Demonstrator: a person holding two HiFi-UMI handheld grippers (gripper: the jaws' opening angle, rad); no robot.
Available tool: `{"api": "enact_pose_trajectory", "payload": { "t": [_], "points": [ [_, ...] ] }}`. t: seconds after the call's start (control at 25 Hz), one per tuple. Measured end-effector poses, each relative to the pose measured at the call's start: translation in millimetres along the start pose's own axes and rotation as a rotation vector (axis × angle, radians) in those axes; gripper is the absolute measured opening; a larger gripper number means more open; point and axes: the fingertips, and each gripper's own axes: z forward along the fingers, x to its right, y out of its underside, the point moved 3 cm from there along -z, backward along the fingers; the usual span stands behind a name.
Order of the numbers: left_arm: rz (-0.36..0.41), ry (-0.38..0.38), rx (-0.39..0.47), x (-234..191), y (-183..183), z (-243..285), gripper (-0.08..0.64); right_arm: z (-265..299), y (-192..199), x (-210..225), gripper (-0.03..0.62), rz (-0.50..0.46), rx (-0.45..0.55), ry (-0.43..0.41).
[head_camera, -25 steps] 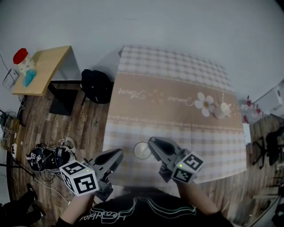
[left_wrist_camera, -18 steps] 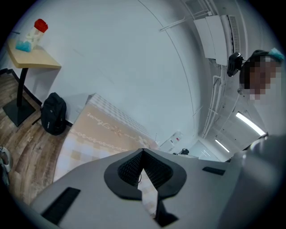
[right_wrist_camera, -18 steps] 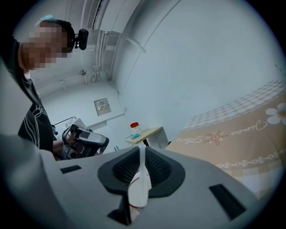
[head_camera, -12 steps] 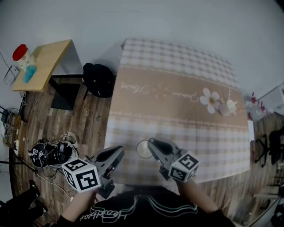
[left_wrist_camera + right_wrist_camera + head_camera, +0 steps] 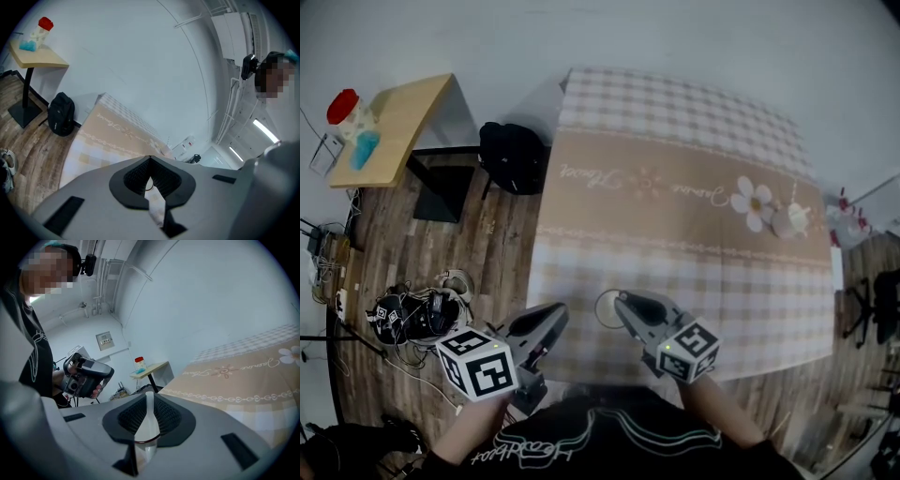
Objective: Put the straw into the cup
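Observation:
A clear cup (image 5: 603,308) stands on the checked tablecloth near the table's (image 5: 675,216) front edge. My right gripper (image 5: 625,303) has its tips at the cup's right rim. In the right gripper view a white straw (image 5: 148,420) stands upright between the jaws, which are shut on it, and a dark curved line crosses its lower end. My left gripper (image 5: 556,315) hovers just left of the cup with its jaws together and nothing in them. Through the narrow slit between the left jaws I see a thin curved rim (image 5: 149,185) and pale cloth.
A small white object (image 5: 789,221) sits by the flower print at the table's far right. Off the table's left are a black backpack (image 5: 514,155), a wooden side table (image 5: 394,131) with a red-lidded jar (image 5: 342,112), and cables (image 5: 412,314) on the wood floor.
Both grippers have sunk a little toward the table beside the cup, the right one more. The right jaws keep the same hold on the straw.

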Motion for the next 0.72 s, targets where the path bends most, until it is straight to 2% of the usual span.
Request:
{"api": "enact_pose_trajectory", "payload": {
  "t": [0.36,0.6,0.72],
  "points": [
    [0.024,0.022,-0.042,12.6,2.7,-3.3,-0.003,-4.4,5.4,12.5,0.059,-0.035,-0.055,0.115],
    [0.041,0.037,-0.050,17.4,3.6,-2.7,-0.003,-15.4,-4.1,17.7,0.139,0.014,-0.028,0.170],
    [0.043,0.042,-0.055,22.6,3.9,-2.8,-0.003,-35.8,-16.3,22.3,0.147,0.064,0.025,0.218]
  ]
}}
